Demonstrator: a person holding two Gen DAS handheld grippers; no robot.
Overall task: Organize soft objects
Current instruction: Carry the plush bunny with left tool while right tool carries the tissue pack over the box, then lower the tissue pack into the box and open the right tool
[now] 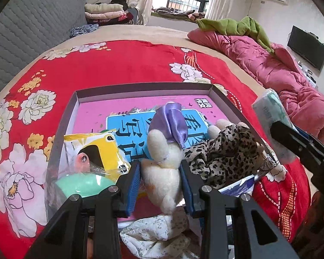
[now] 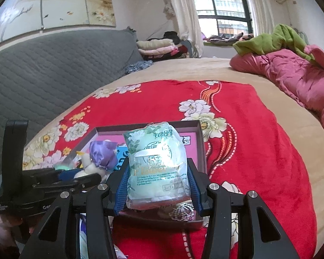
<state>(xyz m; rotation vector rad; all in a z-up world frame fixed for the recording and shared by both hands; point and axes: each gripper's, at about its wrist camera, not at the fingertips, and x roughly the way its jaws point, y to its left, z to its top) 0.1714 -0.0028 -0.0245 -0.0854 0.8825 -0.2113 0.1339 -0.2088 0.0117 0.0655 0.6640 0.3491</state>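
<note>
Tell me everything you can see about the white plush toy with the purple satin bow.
The white plush toy with the purple satin bow is fluffy and cream-white, its shiny lilac bow at the top. The left gripper pinches its body between blue pads, holding it roughly upright over the shallow grey box, beside leopard-print fabric.

My bed (image 2: 237,73) fills the room. Behind it a barred window (image 2: 222,6) lets in daylight between pale curtains (image 2: 181,10). A grey quilted headboard (image 2: 54,69) stands left of it; right, perhaps a television (image 1: 306,47).
</note>
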